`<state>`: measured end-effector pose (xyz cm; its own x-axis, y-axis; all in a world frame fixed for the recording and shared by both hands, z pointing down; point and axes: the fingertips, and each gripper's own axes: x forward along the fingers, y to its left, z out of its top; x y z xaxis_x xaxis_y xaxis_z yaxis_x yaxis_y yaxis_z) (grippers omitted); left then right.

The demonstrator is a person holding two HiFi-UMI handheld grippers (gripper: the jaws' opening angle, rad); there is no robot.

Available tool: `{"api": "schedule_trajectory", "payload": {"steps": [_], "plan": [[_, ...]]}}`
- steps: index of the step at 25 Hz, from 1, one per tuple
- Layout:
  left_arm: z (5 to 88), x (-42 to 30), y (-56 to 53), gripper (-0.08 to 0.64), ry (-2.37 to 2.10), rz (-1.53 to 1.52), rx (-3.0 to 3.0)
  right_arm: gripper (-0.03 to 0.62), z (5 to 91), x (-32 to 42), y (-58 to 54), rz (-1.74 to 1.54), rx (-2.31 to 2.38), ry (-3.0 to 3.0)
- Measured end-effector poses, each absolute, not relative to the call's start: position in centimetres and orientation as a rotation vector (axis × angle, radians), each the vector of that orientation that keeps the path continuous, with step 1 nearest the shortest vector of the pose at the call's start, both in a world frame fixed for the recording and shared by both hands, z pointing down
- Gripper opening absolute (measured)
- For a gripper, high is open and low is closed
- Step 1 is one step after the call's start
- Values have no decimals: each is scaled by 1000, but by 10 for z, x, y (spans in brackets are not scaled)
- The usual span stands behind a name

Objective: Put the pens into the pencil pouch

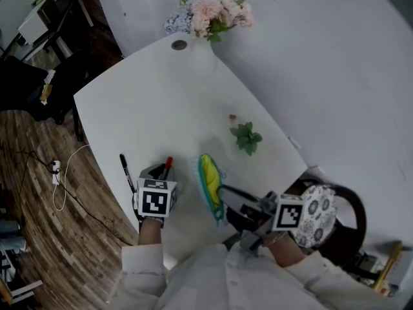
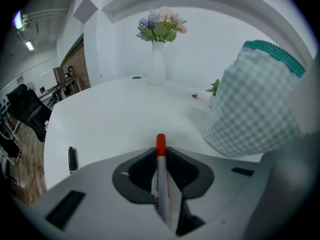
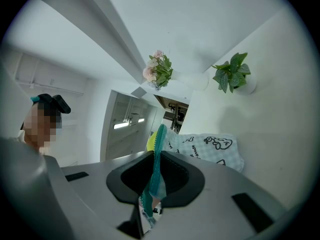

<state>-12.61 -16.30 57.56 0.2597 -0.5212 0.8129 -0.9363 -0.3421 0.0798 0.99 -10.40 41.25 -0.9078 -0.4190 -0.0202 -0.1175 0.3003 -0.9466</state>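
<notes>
A white pen with a red cap [image 2: 160, 174] sits between the jaws of my left gripper [image 2: 161, 156], which is shut on it; the cap pokes out past the tips. In the head view this left gripper [image 1: 161, 171] is left of the checked pencil pouch [image 1: 210, 186], whose mouth shows a yellow lining. My right gripper [image 1: 222, 192] is shut on the pouch's teal zipper edge [image 3: 156, 164] and holds the pouch [image 2: 250, 104] raised on its side. A black pen [image 1: 126, 171] lies on the white table [image 1: 168, 102], left of the left gripper.
A white vase of pink flowers [image 1: 206, 18] stands at the table's far end. A small green plant [image 1: 246, 136] sits beyond the pouch near the right edge. A floral-patterned chair [image 1: 319, 215] is at the right, below the table. Wooden floor lies to the left.
</notes>
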Motion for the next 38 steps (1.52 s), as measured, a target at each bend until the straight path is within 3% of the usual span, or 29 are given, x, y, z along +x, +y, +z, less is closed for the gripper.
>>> {"api": "schedule_trajectory", "payload": {"steps": [25,38], "plan": [[411,-83,-138,66,-1369,71,2326,43,396,2,-92,-1601,-454,2370],[342,-67,-135,66,-1313,-138,2530,43,390,-5,-92,-1607,-420,2386]]}}
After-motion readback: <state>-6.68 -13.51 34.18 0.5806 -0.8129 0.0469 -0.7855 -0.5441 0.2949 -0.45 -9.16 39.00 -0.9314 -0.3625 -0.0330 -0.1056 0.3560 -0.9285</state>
